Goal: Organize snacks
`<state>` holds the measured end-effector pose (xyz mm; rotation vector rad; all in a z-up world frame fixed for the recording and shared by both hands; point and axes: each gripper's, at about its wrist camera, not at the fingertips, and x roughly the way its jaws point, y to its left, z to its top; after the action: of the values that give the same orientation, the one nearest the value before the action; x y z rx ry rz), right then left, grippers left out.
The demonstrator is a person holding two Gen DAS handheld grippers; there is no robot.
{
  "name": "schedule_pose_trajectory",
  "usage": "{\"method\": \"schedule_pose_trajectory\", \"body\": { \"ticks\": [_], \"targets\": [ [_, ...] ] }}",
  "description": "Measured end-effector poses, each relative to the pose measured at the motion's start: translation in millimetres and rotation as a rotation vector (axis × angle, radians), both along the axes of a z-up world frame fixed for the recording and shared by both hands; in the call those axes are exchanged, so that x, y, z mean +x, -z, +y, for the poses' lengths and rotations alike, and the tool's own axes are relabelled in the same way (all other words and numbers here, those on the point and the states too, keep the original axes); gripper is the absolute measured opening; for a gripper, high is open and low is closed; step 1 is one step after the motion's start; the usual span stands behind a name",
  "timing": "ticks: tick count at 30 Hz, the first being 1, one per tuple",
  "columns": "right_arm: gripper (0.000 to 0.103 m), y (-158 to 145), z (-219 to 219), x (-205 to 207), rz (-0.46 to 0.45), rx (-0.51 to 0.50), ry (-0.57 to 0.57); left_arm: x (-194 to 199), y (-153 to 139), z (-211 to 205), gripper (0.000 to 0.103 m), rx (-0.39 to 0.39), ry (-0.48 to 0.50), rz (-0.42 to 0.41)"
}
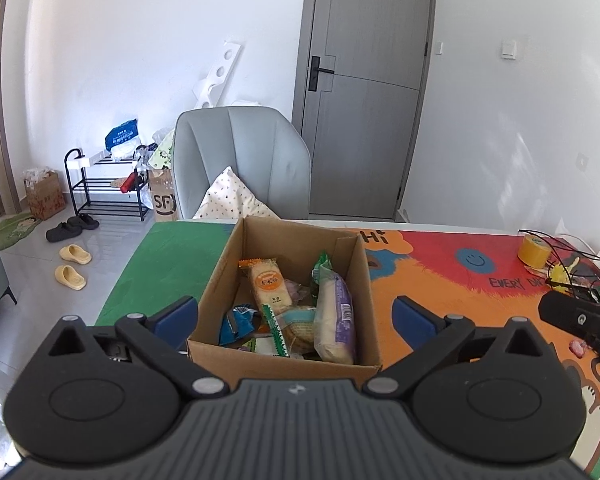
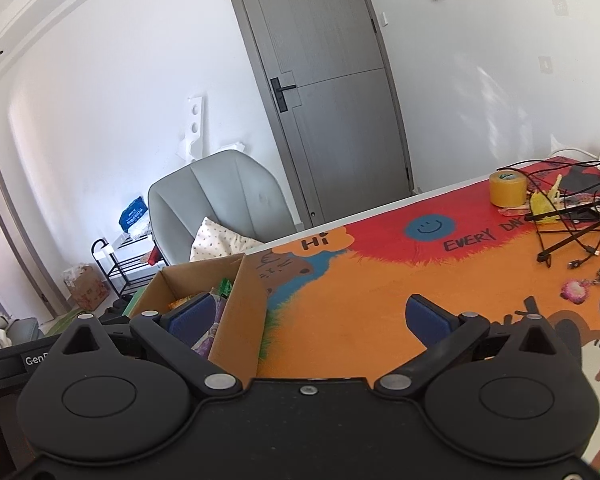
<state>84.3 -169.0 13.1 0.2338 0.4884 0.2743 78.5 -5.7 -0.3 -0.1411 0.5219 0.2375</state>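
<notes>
An open cardboard box stands on the table with several snack packs inside: an orange cracker pack, a long purple-and-white bread pack, a blue packet and a green-edged round cake. My left gripper hangs open just before the box, its blue pads wide apart on either side of it, holding nothing. In the right wrist view the box sits at the left. My right gripper is open and empty, its left pad over the box's right side, its right pad above the orange mat.
A yellow tape roll, tangled black cables and a pink keychain lie at the table's far right. A grey chair with a pillow stands behind the table. A black device part juts in at the right.
</notes>
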Motion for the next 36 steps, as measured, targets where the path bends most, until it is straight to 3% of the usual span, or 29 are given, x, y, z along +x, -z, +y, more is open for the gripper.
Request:
{"method": "schedule_pose_trajectory", "body": {
  "ticks": [14,36],
  "targets": [
    [0.103,-20,-12,-21,-0.011,-0.039,0.017,-21,-23,-19,0.103,0.052,0.080,-0.010],
    [0.103,-29,3,-36,0.026,-0.132,-0.030,-41,-29,9,0.103,0.069,0.088,0.028]
  ]
}}
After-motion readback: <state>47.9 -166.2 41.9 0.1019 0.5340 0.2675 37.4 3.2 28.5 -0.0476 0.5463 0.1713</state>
